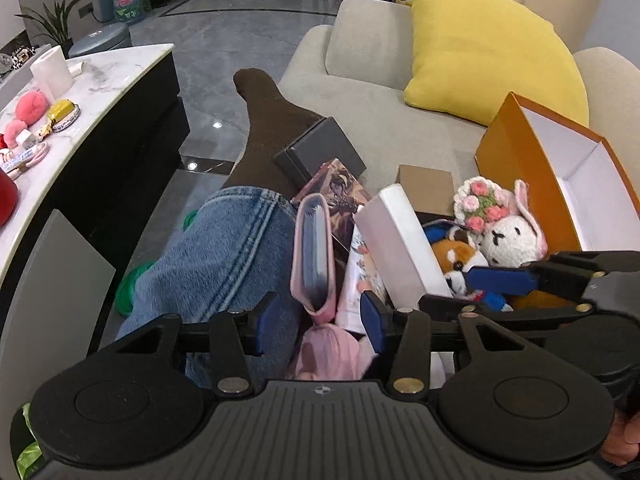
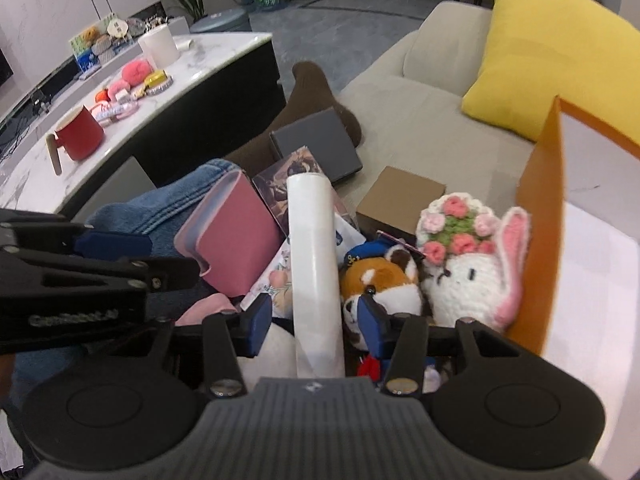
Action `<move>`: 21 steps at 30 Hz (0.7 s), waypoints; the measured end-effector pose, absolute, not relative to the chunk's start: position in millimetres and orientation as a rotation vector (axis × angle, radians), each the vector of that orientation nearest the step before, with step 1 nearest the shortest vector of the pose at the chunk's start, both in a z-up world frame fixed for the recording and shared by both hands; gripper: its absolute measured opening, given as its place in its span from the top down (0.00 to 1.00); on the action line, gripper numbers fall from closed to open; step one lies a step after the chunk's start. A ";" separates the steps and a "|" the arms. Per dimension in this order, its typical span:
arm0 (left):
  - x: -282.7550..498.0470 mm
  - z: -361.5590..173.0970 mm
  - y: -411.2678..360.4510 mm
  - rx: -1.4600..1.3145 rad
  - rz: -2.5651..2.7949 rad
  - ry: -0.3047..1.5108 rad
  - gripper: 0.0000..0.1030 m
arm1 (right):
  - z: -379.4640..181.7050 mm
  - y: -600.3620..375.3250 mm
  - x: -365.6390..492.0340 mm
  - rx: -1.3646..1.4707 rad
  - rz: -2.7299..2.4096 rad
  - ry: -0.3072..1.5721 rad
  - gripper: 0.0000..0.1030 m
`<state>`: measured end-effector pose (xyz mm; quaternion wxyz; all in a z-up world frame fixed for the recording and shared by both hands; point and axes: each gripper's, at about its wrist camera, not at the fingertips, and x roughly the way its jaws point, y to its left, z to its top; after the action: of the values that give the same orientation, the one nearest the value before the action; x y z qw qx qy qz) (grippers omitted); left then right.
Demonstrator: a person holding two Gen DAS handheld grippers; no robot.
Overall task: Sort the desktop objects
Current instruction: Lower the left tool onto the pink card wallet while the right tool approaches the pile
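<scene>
My left gripper (image 1: 318, 322) is open, its blue pads either side of a pink card holder (image 1: 314, 248) that stands on edge beside my leg; no pad touches it. My right gripper (image 2: 314, 320) is open around a white box (image 2: 316, 268) standing on edge, with a small gap on each side. Right of it lie a brown-and-white plush dog (image 2: 380, 280) and a crocheted white rabbit (image 2: 468, 264) with a flower crown. The same white box (image 1: 404, 240), dog (image 1: 460, 260) and rabbit (image 1: 504, 224) show in the left wrist view, where the right gripper's finger (image 1: 504, 278) crosses the dog.
An orange box (image 1: 560, 172) with a white inside stands open on the beige sofa (image 1: 360, 92) beside a yellow cushion (image 1: 480, 48). A grey box (image 1: 320, 152), a brown cardboard box (image 1: 426, 186) and an illustrated card pack (image 1: 340, 192) lie behind. A marble table (image 2: 192, 76) at left holds a red mug (image 2: 80, 132) and pink toys.
</scene>
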<state>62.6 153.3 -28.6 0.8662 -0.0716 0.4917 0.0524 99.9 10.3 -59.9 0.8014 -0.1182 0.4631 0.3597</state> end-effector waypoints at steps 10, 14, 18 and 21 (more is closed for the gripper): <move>90.4 -40.8 172.0 -0.166 0.069 1.067 0.43 | -82.4 33.1 121.4 -0.273 0.799 1.034 0.59; 104.6 -47.1 171.5 -0.182 0.034 1.091 0.43 | -85.2 35.2 128.8 -0.266 0.812 1.047 0.61; 113.3 -55.6 171.0 -0.185 0.038 1.107 0.53 | -85.2 33.2 130.9 -0.258 0.820 1.050 0.65; 114.8 -60.0 172.4 -0.195 0.042 1.122 0.75 | -84.7 29.0 130.4 -0.244 0.826 1.048 0.66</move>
<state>114.8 172.4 -60.0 0.8419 -0.0925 0.5313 0.0201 130.4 29.0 -84.7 0.7788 -0.1127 0.4846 0.3820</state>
